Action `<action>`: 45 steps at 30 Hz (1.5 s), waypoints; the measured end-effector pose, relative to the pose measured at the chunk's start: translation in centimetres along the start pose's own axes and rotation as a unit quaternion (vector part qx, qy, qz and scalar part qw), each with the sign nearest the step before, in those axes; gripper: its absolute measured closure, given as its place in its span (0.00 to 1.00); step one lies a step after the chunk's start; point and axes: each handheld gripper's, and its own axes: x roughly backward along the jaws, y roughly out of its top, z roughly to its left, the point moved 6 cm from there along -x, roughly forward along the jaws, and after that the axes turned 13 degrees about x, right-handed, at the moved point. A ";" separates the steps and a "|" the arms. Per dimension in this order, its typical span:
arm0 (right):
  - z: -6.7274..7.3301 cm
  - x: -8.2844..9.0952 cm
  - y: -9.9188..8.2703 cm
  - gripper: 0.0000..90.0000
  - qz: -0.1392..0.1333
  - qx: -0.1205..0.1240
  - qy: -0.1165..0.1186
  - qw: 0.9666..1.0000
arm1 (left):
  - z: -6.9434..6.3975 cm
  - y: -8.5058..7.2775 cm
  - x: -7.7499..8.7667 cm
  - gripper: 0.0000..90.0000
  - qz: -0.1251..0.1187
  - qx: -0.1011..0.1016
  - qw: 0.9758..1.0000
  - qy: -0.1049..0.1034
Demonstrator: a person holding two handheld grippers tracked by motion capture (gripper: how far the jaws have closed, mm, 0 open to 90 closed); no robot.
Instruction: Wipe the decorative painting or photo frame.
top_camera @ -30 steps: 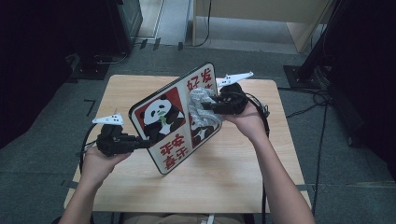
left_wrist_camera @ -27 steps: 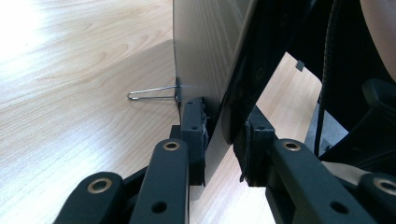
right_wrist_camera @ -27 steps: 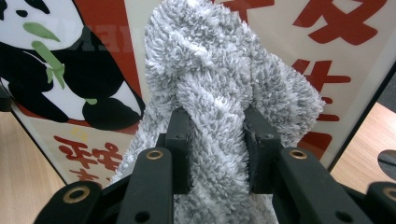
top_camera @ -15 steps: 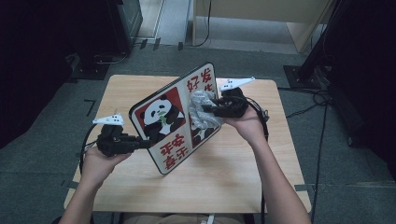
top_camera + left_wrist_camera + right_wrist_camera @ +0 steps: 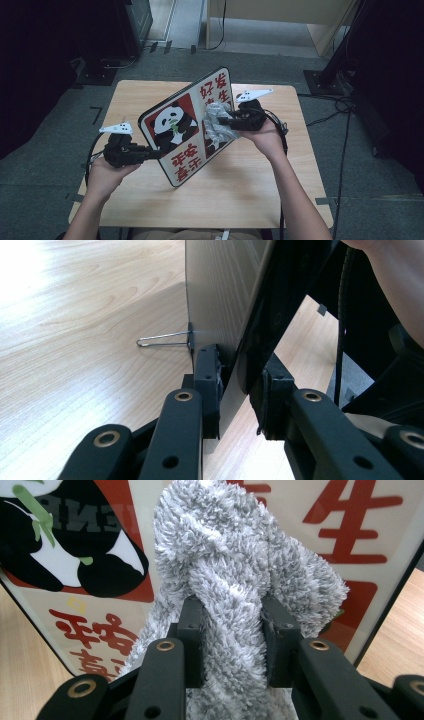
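A framed panda picture [image 5: 186, 127] with red characters is held tilted above the wooden table [image 5: 240, 200]. My left gripper [image 5: 152, 154] is shut on its left edge; in the left gripper view the pads [image 5: 209, 375] clamp the thin frame edge [image 5: 235, 325]. My right gripper [image 5: 231, 120] is shut on a grey fluffy cloth [image 5: 217, 125] and holds it against the picture's face. In the right gripper view the cloth [image 5: 240, 580] bulges between the jaws, in front of the panda picture [image 5: 75, 545].
A wire stand [image 5: 162, 340] sticks out from the picture's back. Cables [image 5: 345, 150] run over the floor to the right of the table. Dark equipment [image 5: 135, 25] stands behind the table at the left.
The right gripper with the cloth has shifted slightly over the picture's face. The left gripper and the picture stay as they were.
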 end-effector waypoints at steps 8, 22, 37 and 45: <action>0.1 -0.3 -1.0 0.76 0.001 -0.009 -0.001 1.000 | 0.0 0.0 0.0 0.84 0.000 0.000 1.000 0.000; 0.1 -0.8 -2.1 0.76 0.011 -0.015 -0.001 1.000 | -0.1 -0.1 0.0 0.84 -0.001 0.001 1.000 -0.002; 0.3 -1.7 -3.9 0.76 0.017 -0.012 -0.003 1.000 | -0.1 -0.1 0.0 0.83 -0.001 0.001 1.000 -0.004; 0.4 -2.0 -5.0 0.76 0.025 -0.020 -0.005 0.999 | 0.0 -0.1 0.0 0.83 -0.001 0.001 1.000 -0.007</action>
